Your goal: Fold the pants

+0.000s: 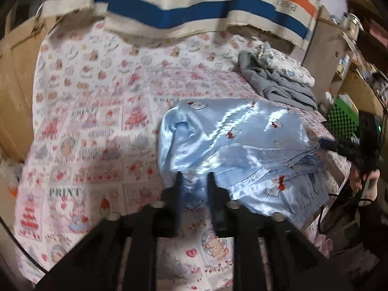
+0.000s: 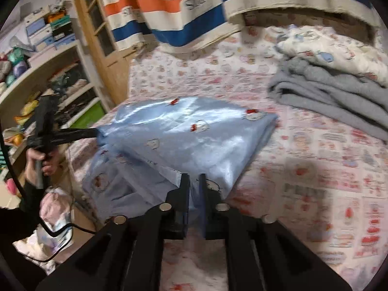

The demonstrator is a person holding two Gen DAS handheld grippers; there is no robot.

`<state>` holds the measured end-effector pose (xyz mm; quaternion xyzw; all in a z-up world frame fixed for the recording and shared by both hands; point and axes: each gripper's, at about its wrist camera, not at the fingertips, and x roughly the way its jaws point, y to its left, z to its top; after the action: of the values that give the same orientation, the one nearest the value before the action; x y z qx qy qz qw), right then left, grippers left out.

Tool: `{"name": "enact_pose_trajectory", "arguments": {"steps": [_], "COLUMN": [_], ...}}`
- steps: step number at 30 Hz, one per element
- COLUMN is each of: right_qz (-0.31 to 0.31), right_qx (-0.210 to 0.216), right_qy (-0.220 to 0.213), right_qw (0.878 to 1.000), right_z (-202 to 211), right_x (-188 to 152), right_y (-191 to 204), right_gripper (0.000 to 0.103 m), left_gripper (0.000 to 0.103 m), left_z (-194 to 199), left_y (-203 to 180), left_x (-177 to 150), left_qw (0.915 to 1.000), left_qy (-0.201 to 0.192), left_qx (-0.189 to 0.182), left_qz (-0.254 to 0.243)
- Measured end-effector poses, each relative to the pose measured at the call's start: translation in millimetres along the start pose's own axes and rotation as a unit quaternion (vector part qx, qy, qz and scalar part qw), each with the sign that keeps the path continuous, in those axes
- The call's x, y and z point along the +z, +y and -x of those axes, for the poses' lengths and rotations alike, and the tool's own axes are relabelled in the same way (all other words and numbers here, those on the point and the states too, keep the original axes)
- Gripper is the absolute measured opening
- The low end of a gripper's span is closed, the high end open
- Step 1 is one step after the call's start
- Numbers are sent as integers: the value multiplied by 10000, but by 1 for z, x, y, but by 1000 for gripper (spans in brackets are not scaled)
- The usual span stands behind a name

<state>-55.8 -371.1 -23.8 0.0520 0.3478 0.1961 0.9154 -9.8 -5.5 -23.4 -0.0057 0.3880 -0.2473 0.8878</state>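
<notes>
Light blue satin pants (image 1: 240, 143) with a cat print lie part folded on the patterned bed sheet (image 1: 80, 121). My left gripper (image 1: 194, 175) is shut on a lower edge of the pants, cloth pinched between its fingers. In the right wrist view the pants (image 2: 184, 135) hang stretched above the sheet (image 2: 303, 165), and my right gripper (image 2: 194, 177) is shut on their near corner. The right gripper also shows in the left wrist view (image 1: 325, 143) at the pants' right edge; the left gripper shows in the right wrist view (image 2: 94, 131) at their left edge.
A grey garment (image 2: 327, 99) and a printed quilt (image 2: 339, 48) lie at the back right of the bed. A striped curtain (image 2: 174, 12) hangs behind. Wooden door (image 2: 97, 36) and cluttered shelves (image 2: 36, 72) stand left of the bed.
</notes>
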Motion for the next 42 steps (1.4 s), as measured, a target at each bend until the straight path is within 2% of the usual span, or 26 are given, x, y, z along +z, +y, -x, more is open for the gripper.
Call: {"name": "enact_pose_trajectory", "arguments": {"steps": [1,2,3,6,8,10,12,14,16,17,19,20,23,25,27,29,32,34,36,39,41,42], "right_qz": [-123,-224,-356,-725,-881,-1017,-1113,-1149,-963,-880,-617,-520,-323,-206,-103,-74,-24,-63,-126,-132,-250,-366], "right_qx": [-58,-57,-26,-31,-52,-124,-83,-7,-58,-79,-195,-228,-354,-539,-657,-712,-736,-588,-368,-425,-403,-285], "right_qy": [-168,-301,-403,-196,68,410,548,643,695,655,463,395,216,87,11,-19,64,205,377,557,483,411], "right_qw": [9998,9993,9986,9972,9961,9939,9922,9913,9929,9939,9968,9976,9986,9983,9978,9974,9973,9980,9985,9975,9977,9981], "right_z": [3,4,4,-11,-27,-44,-56,-67,-75,-77,-77,-76,-74,-75,-78,-84,-99,-109,-114,-110,-98,-89], "right_x": [5,9,16,33,39,41,38,38,42,43,51,54,72,87,100,111,123,122,115,100,89,84], "right_y": [-7,-12,-18,-34,-42,-48,-53,-56,-54,-52,-47,-45,-43,-43,-44,-46,-47,-46,-44,-39,-40,-42], "right_gripper": [53,59,59,59,59,59,58,40,4,3,3,3,2,2,2,2,2,2,2,4,16,29], "left_gripper": [35,42,46,57,58,58,58,57,56,50,29,5,3,3,3,3,3,4,11,19,27,33], "left_z": [1,2,1,-10,-25,-45,-67,-86,-96,-99,-100,-100,-89,-82,-82,-87,-97,-104,-108,-100,-88,-80], "left_y": [0,2,6,21,32,43,54,61,57,53,43,39,38,44,49,48,44,47,53,55,54,53], "left_x": [5,11,18,41,55,66,74,78,79,78,78,78,84,91,98,103,106,105,103,95,88,84], "left_qw": [10000,9999,9996,9983,9977,9971,9954,9930,9923,9929,9944,9953,9964,9941,9928,9935,9947,9938,9933,9939,9953,9955], "left_qy": [-59,-144,-221,-337,-298,-111,84,273,383,381,343,272,-237,-516,-593,-609,-608,-510,-414,-392,-448,-471], "left_qx": [-18,-59,-131,-266,-281,-245,-314,-441,-531,-558,-609,-585,-246,-161,-200,-20,472,747,832,795,577,495], "left_qz": [-7,55,127,382,531,716,903,1062,1055,982,789,724,770,945,1017,959,679,650,683,660,642,655]}}
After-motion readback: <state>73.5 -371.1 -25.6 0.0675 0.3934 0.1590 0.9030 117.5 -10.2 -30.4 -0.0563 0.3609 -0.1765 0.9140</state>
